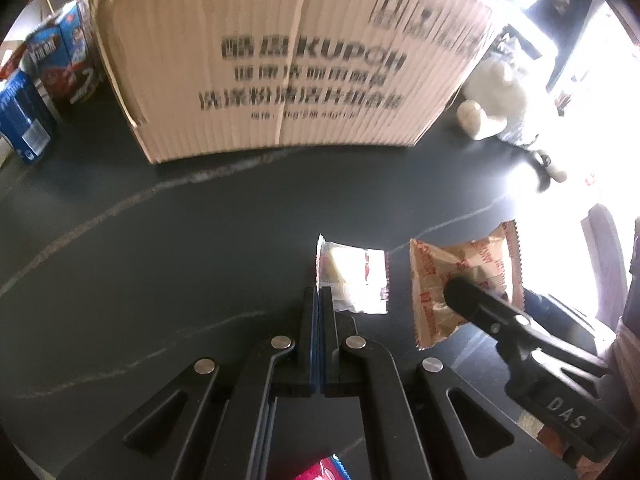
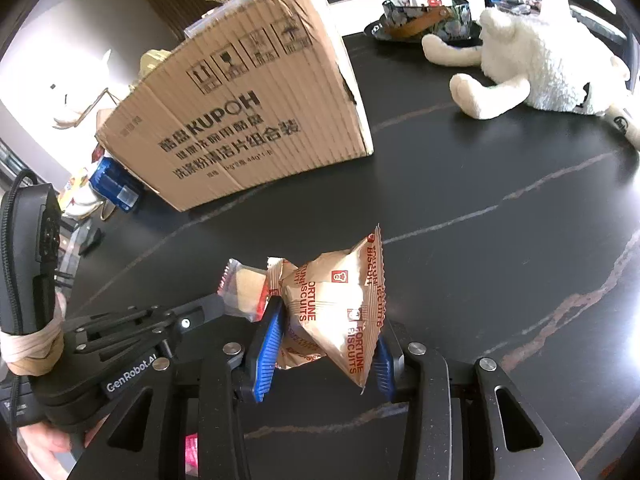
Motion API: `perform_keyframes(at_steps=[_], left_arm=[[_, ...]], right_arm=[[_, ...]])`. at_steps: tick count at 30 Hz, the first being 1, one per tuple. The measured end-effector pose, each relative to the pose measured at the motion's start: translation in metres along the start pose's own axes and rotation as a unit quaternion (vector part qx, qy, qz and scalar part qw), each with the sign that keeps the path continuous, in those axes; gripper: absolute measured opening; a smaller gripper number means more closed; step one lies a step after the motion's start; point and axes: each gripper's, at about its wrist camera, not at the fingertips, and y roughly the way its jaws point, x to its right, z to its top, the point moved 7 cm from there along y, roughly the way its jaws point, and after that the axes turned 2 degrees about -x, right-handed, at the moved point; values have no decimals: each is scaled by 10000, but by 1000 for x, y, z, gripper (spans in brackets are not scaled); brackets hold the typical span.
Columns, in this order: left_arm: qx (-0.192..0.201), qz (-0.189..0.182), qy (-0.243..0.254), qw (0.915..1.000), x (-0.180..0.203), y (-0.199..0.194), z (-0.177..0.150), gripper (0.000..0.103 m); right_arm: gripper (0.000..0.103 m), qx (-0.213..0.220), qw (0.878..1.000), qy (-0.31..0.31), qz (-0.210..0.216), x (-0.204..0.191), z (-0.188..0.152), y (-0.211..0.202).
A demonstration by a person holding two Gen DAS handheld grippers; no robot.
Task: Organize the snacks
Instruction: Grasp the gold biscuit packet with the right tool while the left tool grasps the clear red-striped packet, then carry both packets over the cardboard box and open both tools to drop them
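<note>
A clear-wrapped pale cake snack [image 1: 354,276] lies on the black table [image 1: 160,248]. My left gripper [image 1: 320,294] is shut on its left seam; the right wrist view shows the same grip, left gripper [image 2: 219,306] on that snack [image 2: 245,285]. Just to its right is a tan "Fortune Biscuits" packet [image 2: 336,304]. My right gripper [image 2: 326,350] is shut on it, blue pads [image 2: 267,344] pressing both sides and crumpling it. From the left wrist view, the right gripper's dark finger [image 1: 460,292] covers part of the packet [image 1: 448,264].
A large cardboard box [image 2: 244,120] stands behind the snacks, also seen as the box [image 1: 280,60]. Blue snack cartons [image 1: 28,120] sit at its left. A white plush toy [image 2: 540,64] and a dark patterned bowl [image 2: 428,20] lie far right. A red packet [image 1: 320,472] is below the left gripper.
</note>
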Motion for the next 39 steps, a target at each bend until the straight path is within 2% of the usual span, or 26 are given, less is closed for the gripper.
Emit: perform_keyframes(at_steps=[9, 18, 31, 39], left_arm=[[283, 1, 82, 9996, 8, -19, 11, 2], [686, -48, 167, 9975, -1, -57, 15, 2], [1390, -60, 386, 9895, 0, -122, 33, 2], [1773, -30, 521, 9828, 2, -157, 51, 2]], right_arm=[[41, 165, 9998, -147, -25, -12, 2, -17], [41, 451, 9983, -347, -124, -30, 10, -40], [41, 973, 9935, -589, -39, -63, 31, -78], [41, 1339, 9884, -708, 95, -82, 56, -100]])
